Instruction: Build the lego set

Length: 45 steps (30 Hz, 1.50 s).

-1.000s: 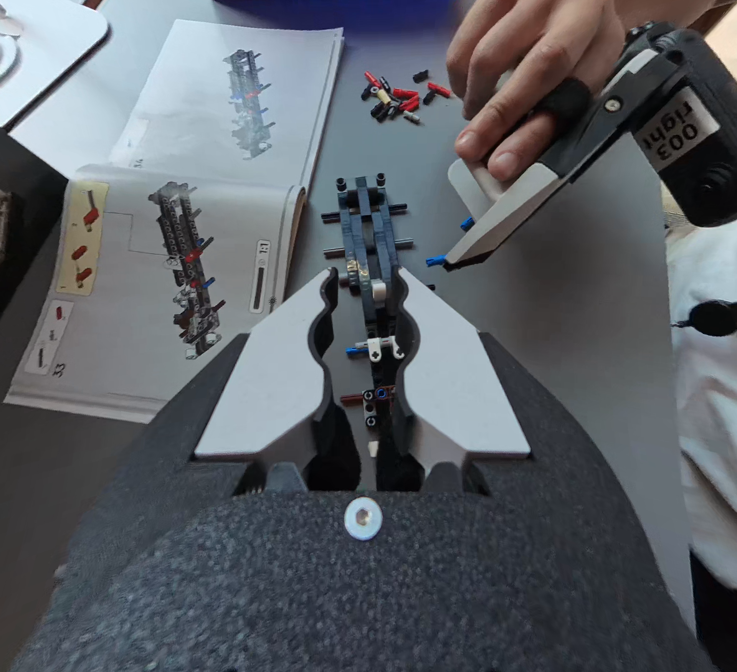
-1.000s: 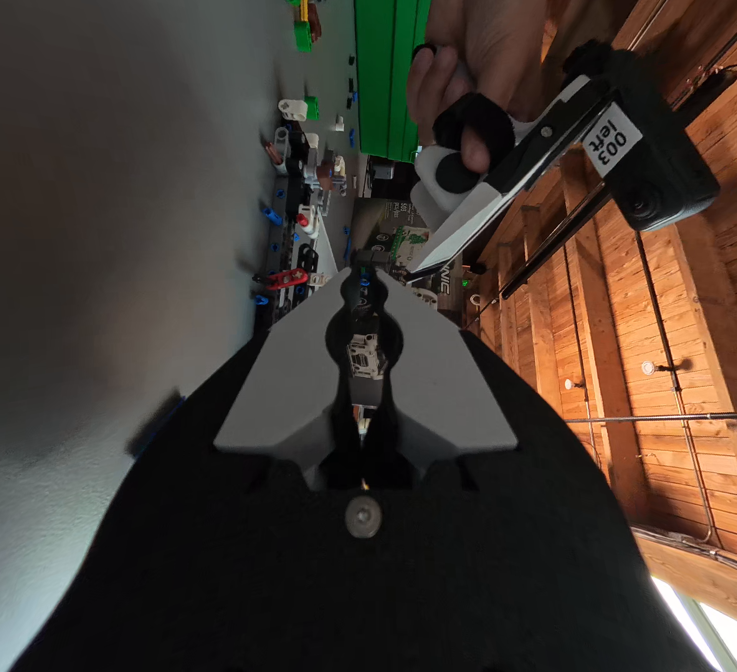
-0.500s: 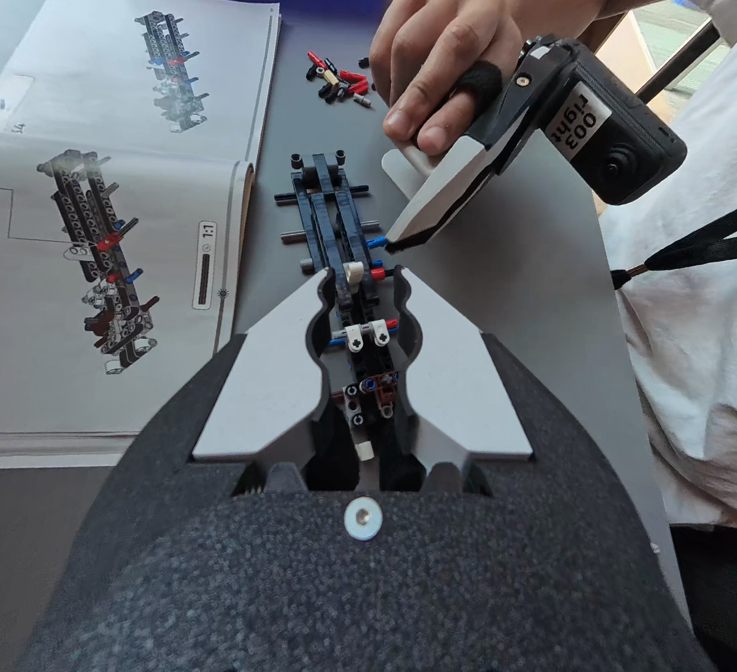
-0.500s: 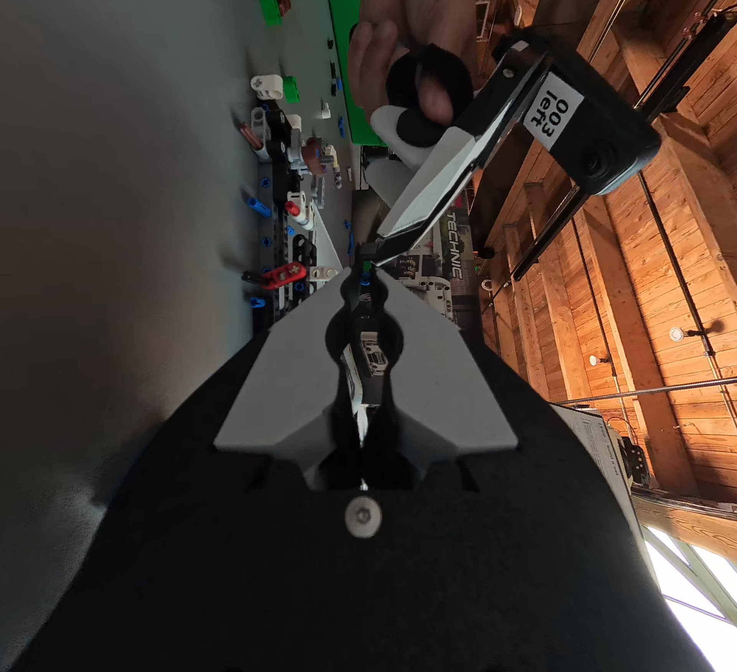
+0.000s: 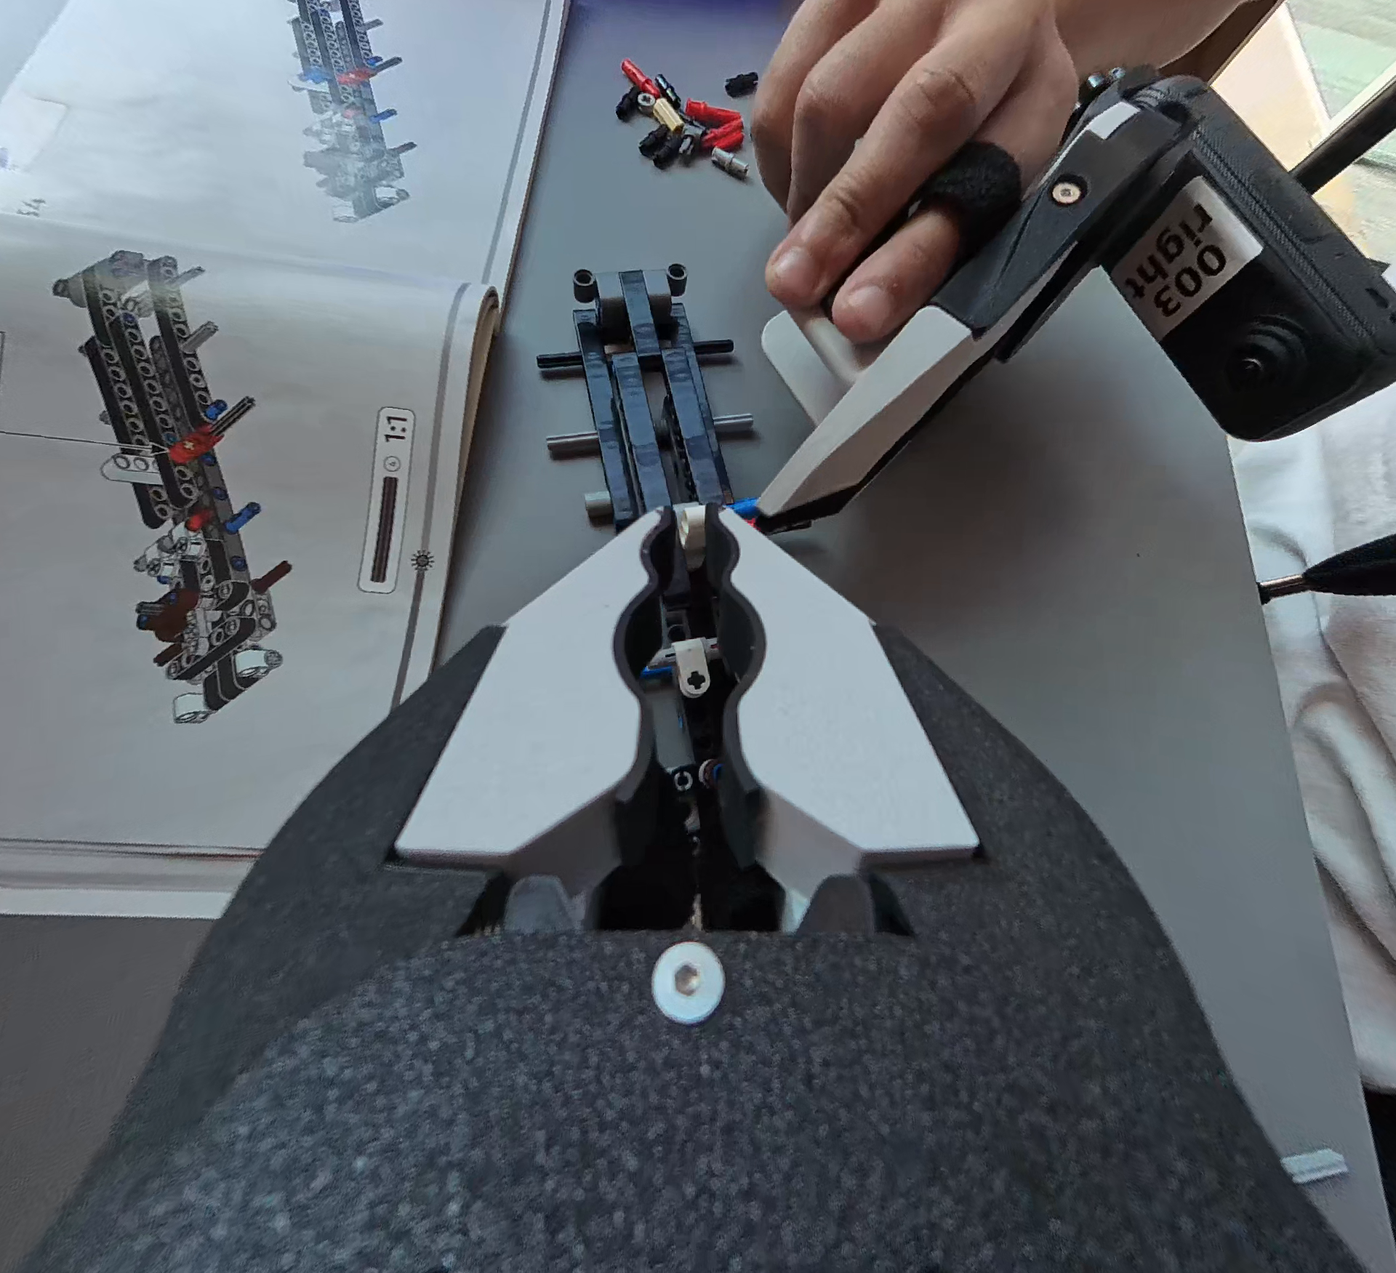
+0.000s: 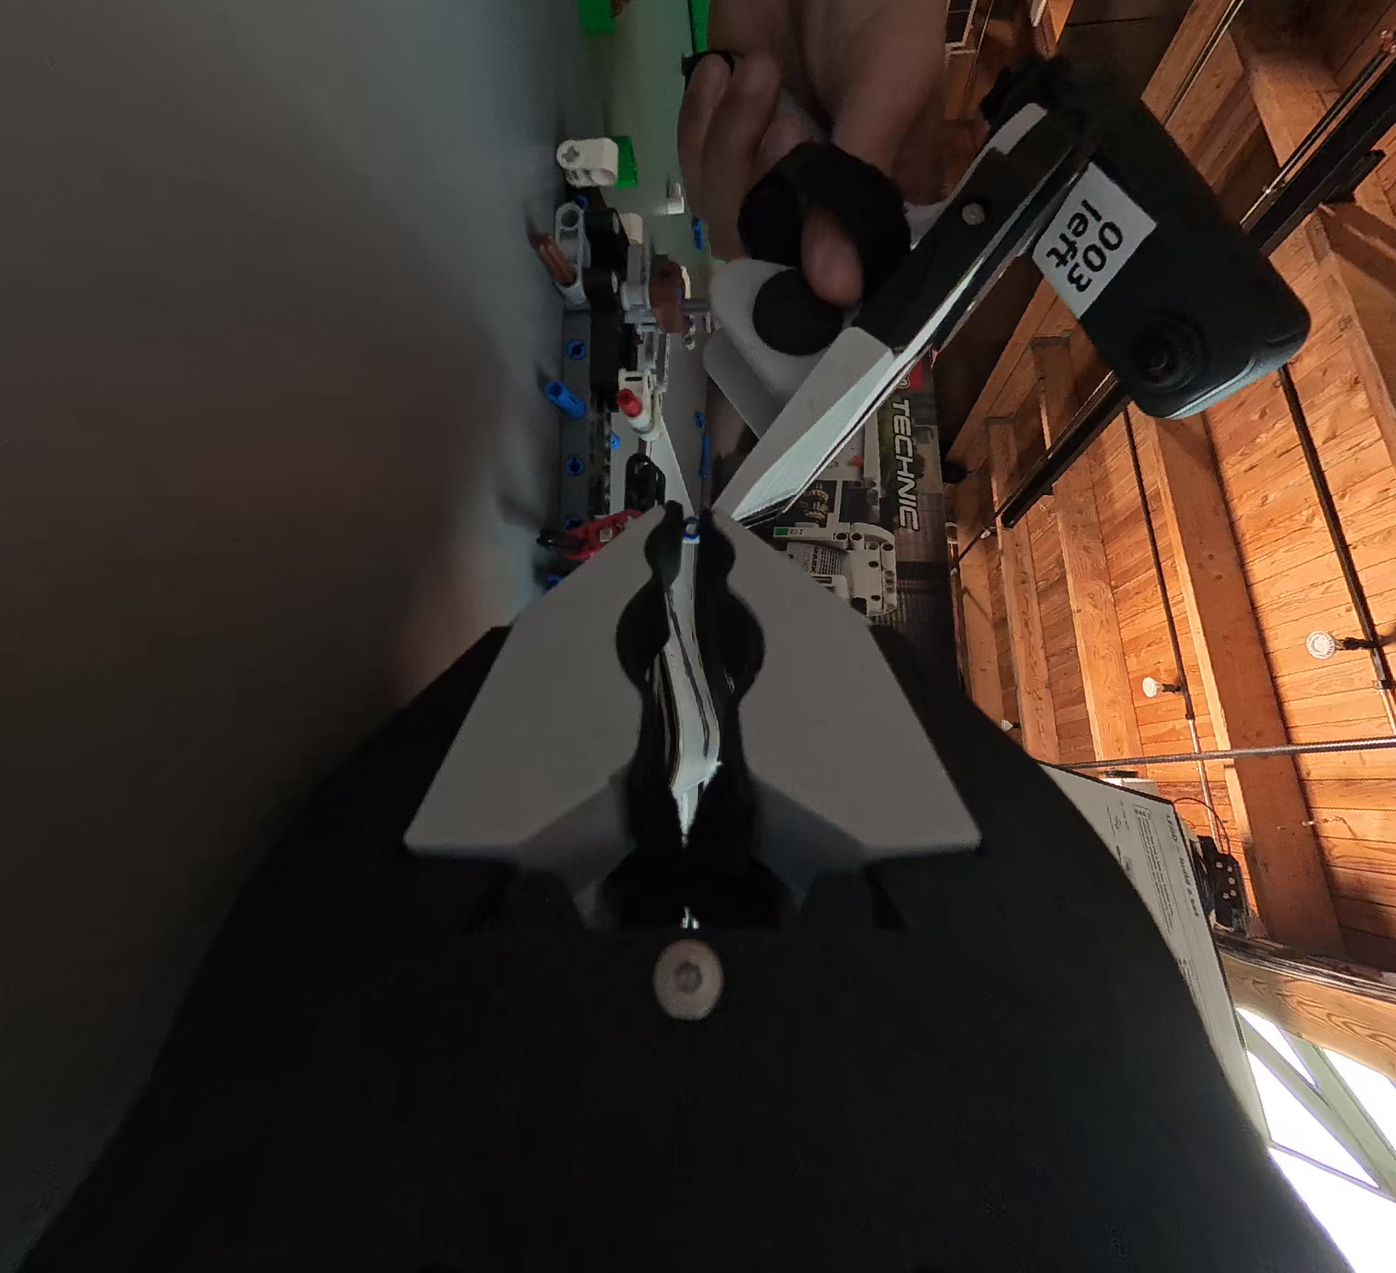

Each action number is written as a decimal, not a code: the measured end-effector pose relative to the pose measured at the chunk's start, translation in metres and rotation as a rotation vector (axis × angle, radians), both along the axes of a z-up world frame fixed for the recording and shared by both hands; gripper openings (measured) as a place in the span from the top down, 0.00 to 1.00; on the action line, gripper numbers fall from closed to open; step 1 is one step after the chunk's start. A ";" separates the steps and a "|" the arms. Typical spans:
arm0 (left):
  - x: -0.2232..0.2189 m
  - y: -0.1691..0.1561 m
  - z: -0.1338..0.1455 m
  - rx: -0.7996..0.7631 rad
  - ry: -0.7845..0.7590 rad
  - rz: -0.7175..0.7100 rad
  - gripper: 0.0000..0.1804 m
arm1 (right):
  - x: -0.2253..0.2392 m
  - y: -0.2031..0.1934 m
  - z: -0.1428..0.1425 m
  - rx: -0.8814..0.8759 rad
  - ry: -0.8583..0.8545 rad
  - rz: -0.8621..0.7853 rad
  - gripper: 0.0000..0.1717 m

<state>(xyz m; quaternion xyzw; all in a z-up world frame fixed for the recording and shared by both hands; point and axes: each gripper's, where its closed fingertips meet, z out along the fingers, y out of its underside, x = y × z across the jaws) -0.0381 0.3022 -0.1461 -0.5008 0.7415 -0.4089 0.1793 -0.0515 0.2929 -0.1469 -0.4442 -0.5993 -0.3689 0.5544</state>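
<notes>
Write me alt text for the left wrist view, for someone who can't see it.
The left gripper has its jaws closed on a white piece of a dark blue brick-built frame lying on a grey table. The right gripper, in a person's hand, touches the frame's side; an open instruction booklet lies left.

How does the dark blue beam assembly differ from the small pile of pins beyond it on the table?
The dark blue beam assembly is one long joined piece crossed by axles; the pile of pins is tiny loose parts. The assembly is mostly dark blue, the pile mainly red and black. The assembly's near end lies between the left gripper's fingers; the pile lies free. Both rest on the grey table.
</notes>
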 end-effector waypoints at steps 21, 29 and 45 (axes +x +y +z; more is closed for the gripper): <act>0.001 0.000 0.000 -0.015 -0.022 -0.011 1.00 | 0.003 0.002 0.000 0.036 -0.054 0.042 0.98; 0.001 0.001 0.000 -0.031 -0.019 -0.011 1.00 | 0.004 0.002 0.000 0.055 -0.143 0.082 0.98; 0.002 0.005 -0.001 0.004 -0.032 0.006 1.00 | 0.009 0.007 0.001 -0.022 0.013 0.031 0.98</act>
